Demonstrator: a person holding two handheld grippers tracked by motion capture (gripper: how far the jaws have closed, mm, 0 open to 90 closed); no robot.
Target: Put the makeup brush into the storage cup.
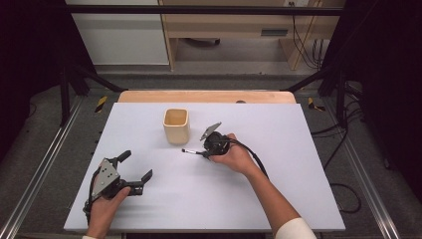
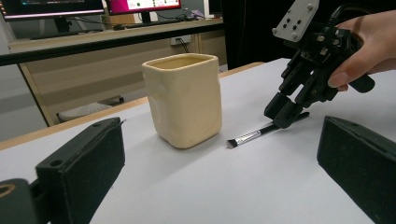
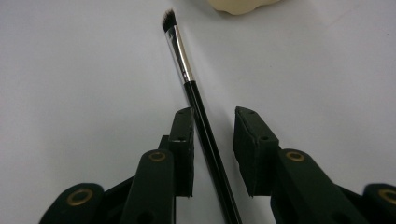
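Black-handled makeup brush (image 3: 196, 100) lies flat on the white worktop (image 1: 278, 199), about mid-worktop, just on the near side of the cream cup (image 1: 176, 125) and apart from it. Bristle tip points toward the left edge; the handle runs back under the right gripper (image 1: 205, 152).

Right gripper: jaws straddle the handle, partly drawn in. In the right gripper view one pad lies against or right beside the handle; the other stands off with a plain gap. Not pinching yet.

Left gripper (image 1: 135, 173): rests near the front-left corner, jaws spread wide, nothing between them.

Handling, as judged:
- Light; weight is no concern.
- Thin, stiff, glossy handle, likely slippery and apt to roll or twist between flat pads.
- Silver ferrule (image 3: 180, 53) looks rigid; bristles (image 3: 168, 18) soft, easily splayed or soiled, so keep off them.
- Lying flush on the worktop, little room under it; pads must come low, nearly touching the surface.

Best hold: on the black handle just behind the ferrule, pads square across it, so the brush hangs balanced and can be tipped upright for the cup. Risk: a pinch too far back lets the bristle end droop or swing.
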